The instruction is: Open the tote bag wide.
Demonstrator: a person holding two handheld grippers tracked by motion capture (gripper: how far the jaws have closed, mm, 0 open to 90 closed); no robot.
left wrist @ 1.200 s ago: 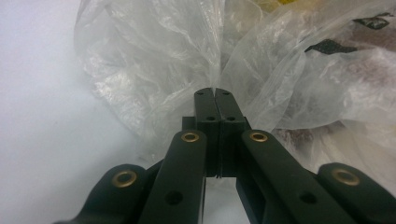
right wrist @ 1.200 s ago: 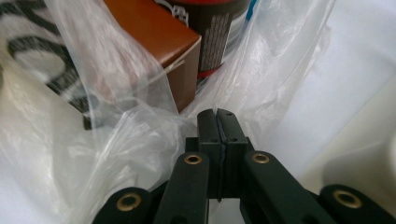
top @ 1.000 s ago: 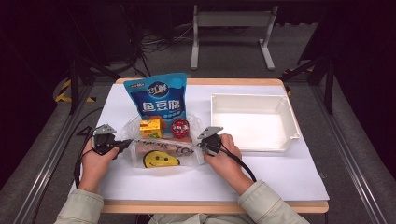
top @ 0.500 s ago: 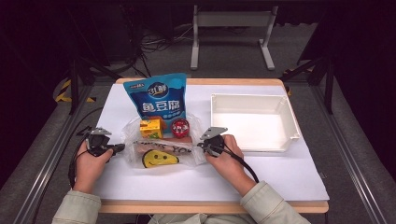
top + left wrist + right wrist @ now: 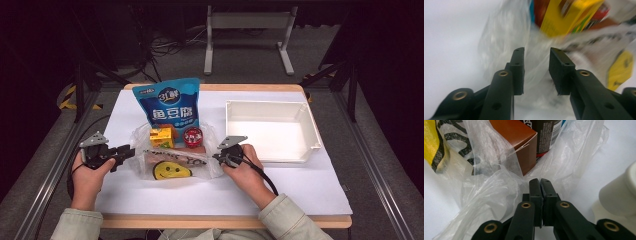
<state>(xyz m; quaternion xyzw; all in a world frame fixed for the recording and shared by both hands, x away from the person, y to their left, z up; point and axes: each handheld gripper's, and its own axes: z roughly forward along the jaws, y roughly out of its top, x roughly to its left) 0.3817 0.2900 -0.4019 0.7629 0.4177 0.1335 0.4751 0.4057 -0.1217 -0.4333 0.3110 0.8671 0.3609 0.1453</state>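
Left gripper (image 5: 117, 154): nearest the person, at the left edge of the clear plastic bag (image 5: 172, 155); its jaws have just been opening and now stand narrowly apart, with bag film showing blurred in the gap (in the left gripper view the pads do not press on it).
Right gripper (image 5: 218, 157): at the bag's right edge; jaws pressed together, and in the right gripper view (image 5: 540, 183) the film bunches right at their tips (whether a fold is pinched between them cannot be told).
Clear plastic bag: lies on the white table sheet (image 5: 310, 185) between the two grippers, in front of the blue pouch.
Inside the bag: a yellow smiley face (image 5: 171, 171) at the near side, a brown box (image 5: 516, 137) behind it, a yellow carton (image 5: 162, 136) and a red round lid (image 5: 193, 136) at the far side.
Blue pouch (image 5: 170, 104): stands upright just behind the bag.
White tray (image 5: 315, 131): to the right of the bag, near the right hand (image 5: 247, 167), not touching the bag.
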